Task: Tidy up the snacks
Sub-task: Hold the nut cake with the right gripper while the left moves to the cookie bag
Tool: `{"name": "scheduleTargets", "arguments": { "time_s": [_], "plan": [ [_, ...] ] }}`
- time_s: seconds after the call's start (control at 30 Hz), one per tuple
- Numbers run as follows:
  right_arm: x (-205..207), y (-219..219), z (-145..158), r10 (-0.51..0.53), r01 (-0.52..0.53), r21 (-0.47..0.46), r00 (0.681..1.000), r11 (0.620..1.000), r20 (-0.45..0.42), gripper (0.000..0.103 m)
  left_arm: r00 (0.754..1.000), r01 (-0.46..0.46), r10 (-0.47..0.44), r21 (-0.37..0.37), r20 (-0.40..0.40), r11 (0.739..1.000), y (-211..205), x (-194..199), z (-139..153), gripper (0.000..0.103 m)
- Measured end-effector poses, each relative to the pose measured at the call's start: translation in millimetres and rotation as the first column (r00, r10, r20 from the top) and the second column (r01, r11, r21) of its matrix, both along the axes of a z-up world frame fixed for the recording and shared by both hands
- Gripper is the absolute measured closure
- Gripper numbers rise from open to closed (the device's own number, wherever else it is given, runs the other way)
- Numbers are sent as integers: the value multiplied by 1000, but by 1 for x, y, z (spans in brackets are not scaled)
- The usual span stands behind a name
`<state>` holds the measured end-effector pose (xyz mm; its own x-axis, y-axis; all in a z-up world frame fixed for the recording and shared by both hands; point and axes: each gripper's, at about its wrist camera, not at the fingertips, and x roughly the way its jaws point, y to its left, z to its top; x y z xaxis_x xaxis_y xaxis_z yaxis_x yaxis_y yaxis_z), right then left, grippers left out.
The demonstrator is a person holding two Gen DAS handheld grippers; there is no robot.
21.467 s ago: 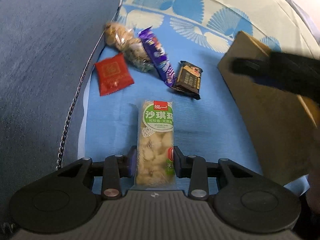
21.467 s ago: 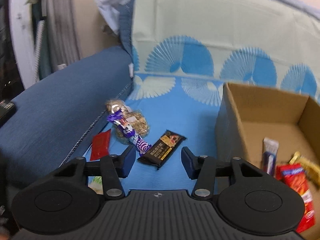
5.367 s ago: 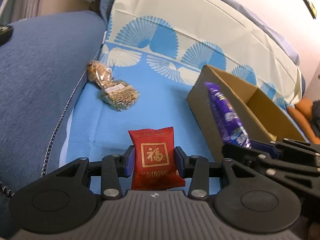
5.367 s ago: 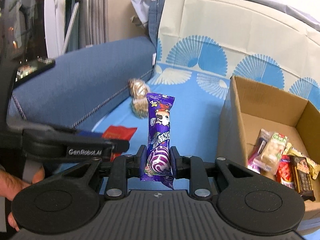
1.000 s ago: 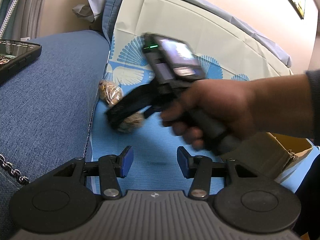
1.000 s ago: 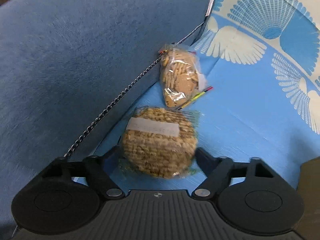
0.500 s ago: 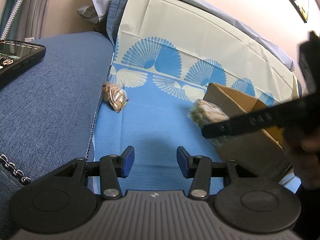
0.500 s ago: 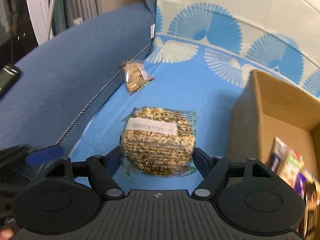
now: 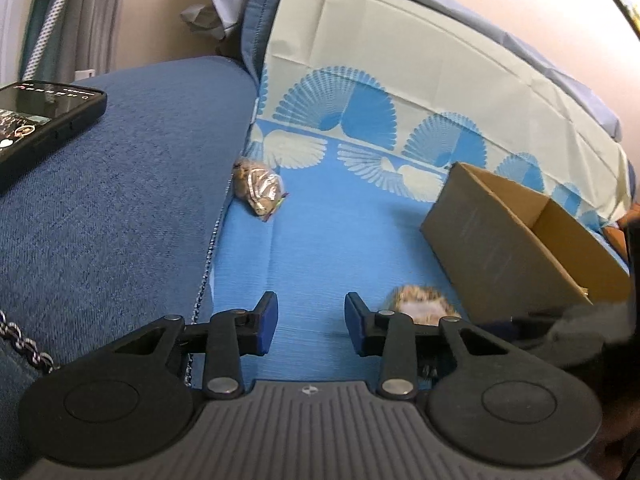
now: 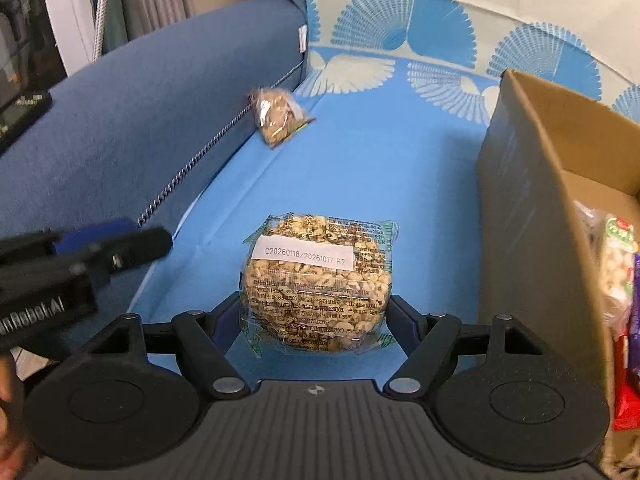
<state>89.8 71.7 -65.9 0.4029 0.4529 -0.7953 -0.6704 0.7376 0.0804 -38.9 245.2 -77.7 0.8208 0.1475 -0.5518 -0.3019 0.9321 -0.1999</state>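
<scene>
- Two grippers are mine: the right gripper [image 10: 316, 316] has its jaws pinching the round puffed-grain cake [image 10: 318, 280], held above the blue sheet [image 10: 360, 168] just left of the box [image 10: 532, 208].
- The left gripper [image 9: 310, 322] has jaws spread on nothing, though they have just been closing.
- Step in hand, I judge: carrying the cake to the box.
- Next: lift over the wall and release among the snacks.
- One small bag [image 9: 260, 194] remains by the cushion.
</scene>
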Motion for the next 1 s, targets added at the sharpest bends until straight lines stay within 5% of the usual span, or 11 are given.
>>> {"name": "scheduleTargets", "arguments": {
  "time_s": [0.23,0.5,0.57,0.83,0.9,0.93,0.97,1.0],
  "plan": [
    [-2,6,-19,28,-30,-56,999,998,-36,26,985,-160,154,-88,-75,983,16,48,14,59],
    [6,4,-25,3,-11,-91,996,996,-93,24,948,-310,278,-252,-152,917,58,177,33,38],
    [6,3,-30,-3,-9,-100,993,995,-115,24,931,-356,321,-228,-174,906,65,206,26,25],
    [9,3,-30,2,-14,-88,991,996,-132,24,847,-508,461,-150,-264,848,85,276,-8,25],
    [10,2,-30,0,-12,-83,991,996,-137,24,833,-528,482,-130,-272,839,87,282,-15,31],
    [11,2,-30,-1,-10,-82,990,997,-139,24,829,-531,485,-123,-276,838,88,283,-17,49],
    [14,-1,-31,-2,-10,-81,990,997,-138,24,831,-526,480,-118,-281,842,90,282,-17,77],
    [15,-2,-31,-4,-7,-81,991,997,-137,24,842,-509,462,-127,-280,851,91,280,-17,79]
  ]
}}
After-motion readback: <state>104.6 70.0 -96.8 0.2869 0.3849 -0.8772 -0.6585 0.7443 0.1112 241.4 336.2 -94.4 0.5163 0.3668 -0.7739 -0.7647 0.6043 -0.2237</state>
